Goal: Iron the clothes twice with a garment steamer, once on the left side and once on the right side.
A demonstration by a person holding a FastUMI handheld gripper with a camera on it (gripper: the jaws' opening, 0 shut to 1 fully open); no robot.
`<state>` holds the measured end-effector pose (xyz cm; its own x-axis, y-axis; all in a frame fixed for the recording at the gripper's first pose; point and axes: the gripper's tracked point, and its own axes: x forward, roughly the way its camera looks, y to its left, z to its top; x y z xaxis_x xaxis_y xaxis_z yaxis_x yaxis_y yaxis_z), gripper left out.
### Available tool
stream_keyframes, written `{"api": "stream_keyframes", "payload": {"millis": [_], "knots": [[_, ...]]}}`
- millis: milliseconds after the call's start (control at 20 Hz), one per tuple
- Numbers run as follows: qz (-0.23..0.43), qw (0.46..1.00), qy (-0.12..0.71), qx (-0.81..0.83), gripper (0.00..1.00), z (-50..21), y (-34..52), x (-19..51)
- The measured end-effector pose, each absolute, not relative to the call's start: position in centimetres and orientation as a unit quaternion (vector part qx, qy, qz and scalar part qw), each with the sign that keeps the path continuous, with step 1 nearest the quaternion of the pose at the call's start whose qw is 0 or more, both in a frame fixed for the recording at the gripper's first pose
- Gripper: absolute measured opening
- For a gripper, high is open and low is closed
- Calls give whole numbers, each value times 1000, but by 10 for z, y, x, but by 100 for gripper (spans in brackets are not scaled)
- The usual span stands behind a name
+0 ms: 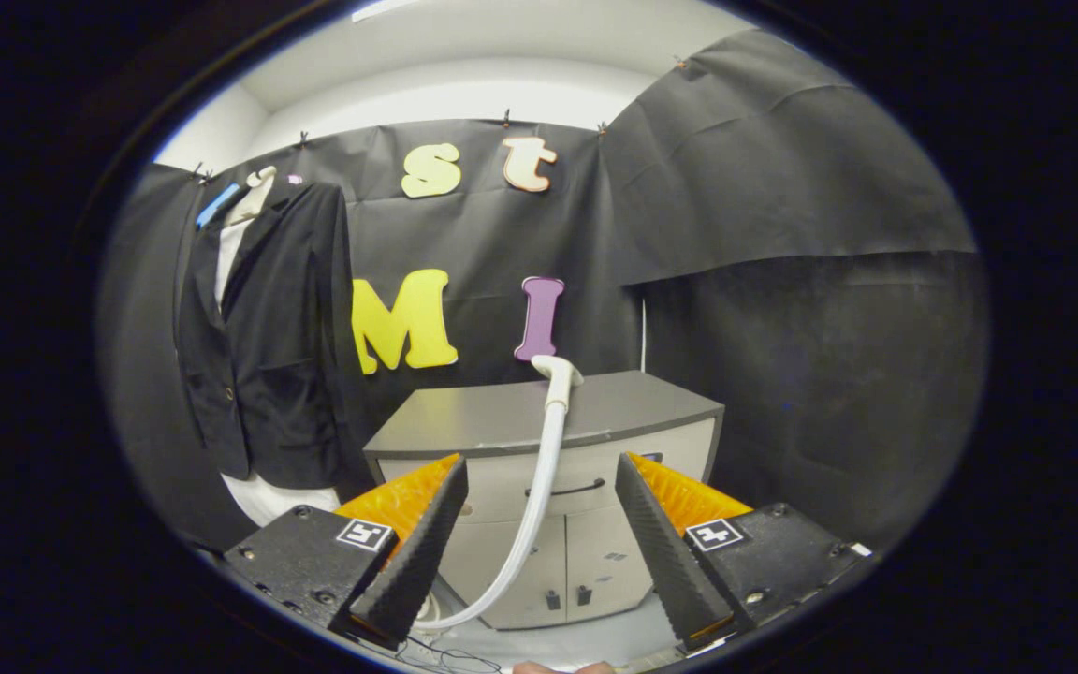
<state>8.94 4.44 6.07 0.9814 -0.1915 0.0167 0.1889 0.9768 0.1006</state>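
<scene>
Tool (539,487) spread wide — steamer hose (539,487) between, untouched.

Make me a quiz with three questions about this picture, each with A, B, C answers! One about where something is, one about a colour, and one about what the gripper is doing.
1. Where does the steamer head rest?
A. On top of the cabinet
B. On the floor
C. Hooked on the jacket

2. What colour is the jacket hanging beside the cabinet?
A. Red
B. Black
C. Yellow

3. What are the fingers of the gripper doing?
A. Pressing on the hose
B. Pressing on the jacket
C. Standing open, holding nothing

Answers:
1 A: the head sits at the cabinet's top, and its white hose runs down the cabinet's front.
2 B: the jacket is black, with something white under it.
3 C: the fingers stand apart, and the hose passes beyond them, in the gap, untouched.
</scene>
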Motion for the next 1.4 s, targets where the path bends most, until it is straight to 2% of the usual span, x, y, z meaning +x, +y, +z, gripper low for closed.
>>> {"api": "stream_keyframes", "payload": {"millis": [350,550,700,1050,1400], "knots": [[-40,996,-55,64,99,125,16,179],[-44,996,-59,57,99,158,-14,241],[-39,997,-34,50,99,169,-30,282],[7,996,47,70,99,142,-33,360],[-14,988,136,75,98,99,-49,416]]}}
